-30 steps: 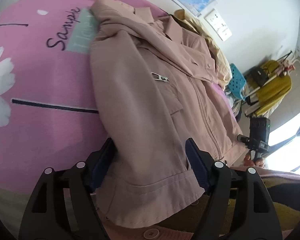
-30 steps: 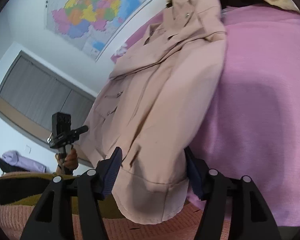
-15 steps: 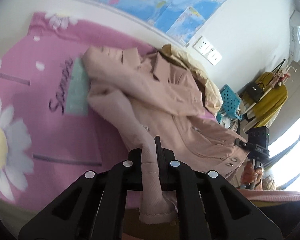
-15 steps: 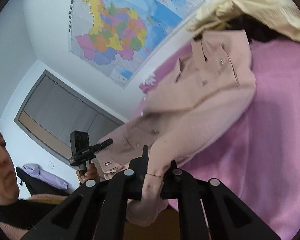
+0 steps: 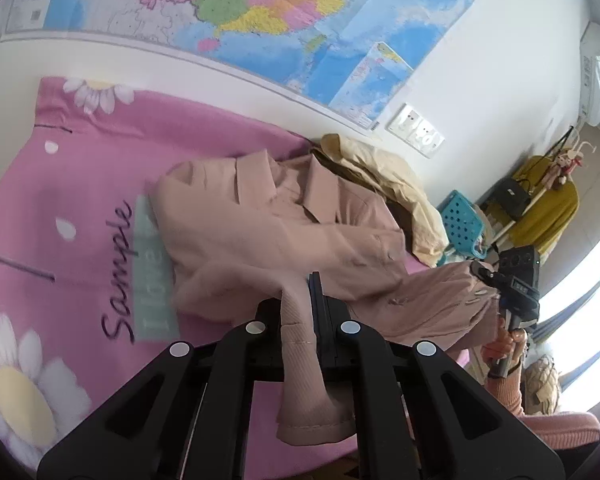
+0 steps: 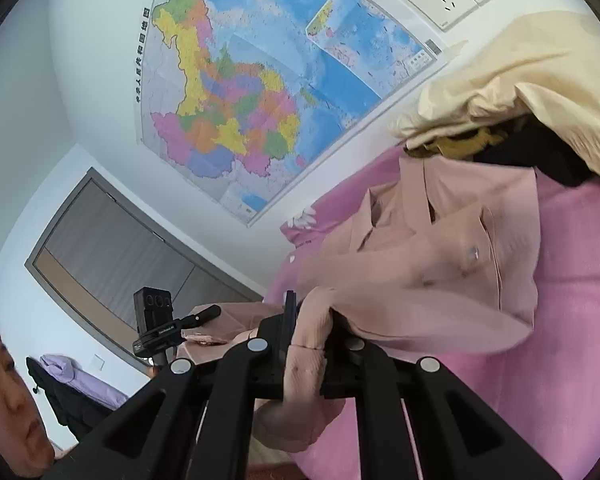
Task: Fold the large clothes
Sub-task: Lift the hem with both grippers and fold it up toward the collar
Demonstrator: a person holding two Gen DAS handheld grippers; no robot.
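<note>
A dusty-pink jacket (image 5: 284,236) lies on a pink bedsheet (image 5: 60,208), its collar toward the wall. My left gripper (image 5: 300,308) is shut on the jacket's bottom hem and holds that corner lifted off the bed. My right gripper (image 6: 308,328) is shut on the other hem corner of the jacket (image 6: 440,264), also lifted. The hem hangs down between each pair of jaws. The right gripper also shows in the left wrist view (image 5: 512,284), and the left gripper in the right wrist view (image 6: 160,328).
A cream garment (image 5: 396,184) over dark clothes (image 6: 548,152) is piled at the head of the bed by the wall. A blue basket (image 5: 460,220) and a clothes rack (image 5: 548,200) stand beyond the bed. A map (image 6: 260,92) hangs on the wall.
Both grippers went from open around the hem to shut on it a second ago. Since then they have lifted the hem up and carried it toward the collar.
</note>
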